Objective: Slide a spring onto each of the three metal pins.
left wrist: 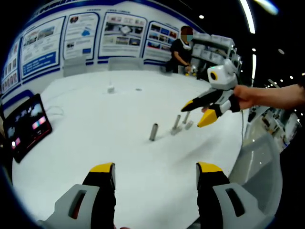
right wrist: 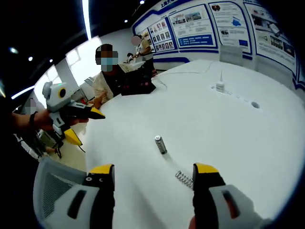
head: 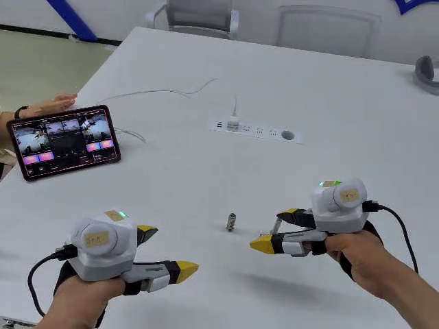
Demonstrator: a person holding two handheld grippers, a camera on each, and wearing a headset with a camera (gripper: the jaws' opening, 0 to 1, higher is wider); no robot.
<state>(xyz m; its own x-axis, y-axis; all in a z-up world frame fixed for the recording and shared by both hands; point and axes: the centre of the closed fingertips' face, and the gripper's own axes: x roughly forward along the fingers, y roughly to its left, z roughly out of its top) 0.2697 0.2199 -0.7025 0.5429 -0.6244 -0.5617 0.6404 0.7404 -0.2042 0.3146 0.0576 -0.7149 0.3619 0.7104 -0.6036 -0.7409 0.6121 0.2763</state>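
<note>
One big white table (head: 329, 123) is carrying everything. A tablet (head: 64, 141) is lying on its left part, and a power strip (head: 254, 129) is lying further back. The left tongs (head: 169, 248) are hanging open and empty. The right tongs (head: 271, 229) are also open and are gripping nothing.

One pin (head: 231, 222) is standing upright between them. It is looking ribbed, so I think a spring is already sitting on it. A second pin (left wrist: 176, 122) and a third pin (left wrist: 187, 117) are standing upright just at the right tongs.

A loose spring (right wrist: 183, 179) is lying flat on the table just beside one jaw of the right tongs, with its long axis slanting toward that jaw. It is looking thin, grey and tightly coiled. The right hand is being much the nearer one.
</note>
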